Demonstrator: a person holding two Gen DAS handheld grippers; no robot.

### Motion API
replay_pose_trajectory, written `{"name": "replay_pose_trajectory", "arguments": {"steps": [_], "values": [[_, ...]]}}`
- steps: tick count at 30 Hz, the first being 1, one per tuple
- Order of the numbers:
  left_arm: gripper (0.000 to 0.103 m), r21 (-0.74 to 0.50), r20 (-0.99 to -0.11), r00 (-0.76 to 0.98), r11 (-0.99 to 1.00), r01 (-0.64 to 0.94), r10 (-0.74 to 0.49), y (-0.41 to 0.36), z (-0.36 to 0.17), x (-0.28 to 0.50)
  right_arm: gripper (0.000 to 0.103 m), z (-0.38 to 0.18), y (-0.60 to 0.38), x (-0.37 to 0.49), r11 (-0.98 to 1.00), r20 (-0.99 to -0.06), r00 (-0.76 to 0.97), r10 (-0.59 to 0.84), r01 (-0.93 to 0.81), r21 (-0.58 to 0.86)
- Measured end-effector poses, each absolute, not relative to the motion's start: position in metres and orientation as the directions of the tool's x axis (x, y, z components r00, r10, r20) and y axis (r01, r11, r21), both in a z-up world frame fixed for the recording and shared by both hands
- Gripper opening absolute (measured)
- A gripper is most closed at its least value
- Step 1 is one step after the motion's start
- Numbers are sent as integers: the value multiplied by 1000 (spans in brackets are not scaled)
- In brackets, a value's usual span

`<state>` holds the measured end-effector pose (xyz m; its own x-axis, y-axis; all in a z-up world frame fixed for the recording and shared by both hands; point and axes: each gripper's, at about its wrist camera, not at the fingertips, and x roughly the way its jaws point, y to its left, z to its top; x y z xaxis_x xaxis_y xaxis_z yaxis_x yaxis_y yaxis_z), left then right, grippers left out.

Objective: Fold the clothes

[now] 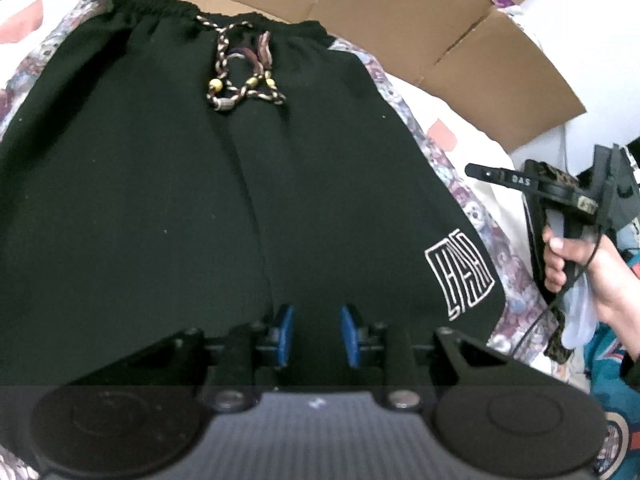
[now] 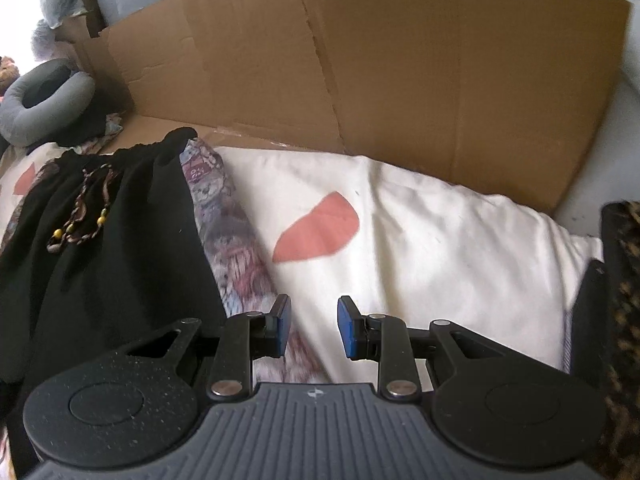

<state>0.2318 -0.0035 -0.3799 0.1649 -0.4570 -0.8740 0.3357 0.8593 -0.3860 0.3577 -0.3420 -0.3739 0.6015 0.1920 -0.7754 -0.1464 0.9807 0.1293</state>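
Black shorts [image 1: 200, 200] lie spread flat on the cream bedding [image 2: 400, 240], waistband toward the cardboard [image 2: 400, 80]; left gripper [image 1: 316, 334] hovers over them, right gripper [image 2: 312, 330] just beside, both parted and empty; whoever's folding should probably pinch edges squarely, keeping the drawstring [image 1: 240, 76] tucked.

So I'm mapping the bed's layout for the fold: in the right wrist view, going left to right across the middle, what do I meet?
Grey ring cushion → black shorts with beaded drawstring → patterned floral fabric → white bedding with its pink patch → dark leopard-print object at the right edge.
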Motion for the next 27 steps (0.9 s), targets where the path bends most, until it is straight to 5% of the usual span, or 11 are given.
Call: {"name": "replay_pose_trajectory", "arguments": {"steps": [27], "values": [[27, -384, -883, 158, 875, 296, -441, 9, -388, 238, 28, -401, -306, 370, 964, -795, 559, 236, -240, 117]]}}
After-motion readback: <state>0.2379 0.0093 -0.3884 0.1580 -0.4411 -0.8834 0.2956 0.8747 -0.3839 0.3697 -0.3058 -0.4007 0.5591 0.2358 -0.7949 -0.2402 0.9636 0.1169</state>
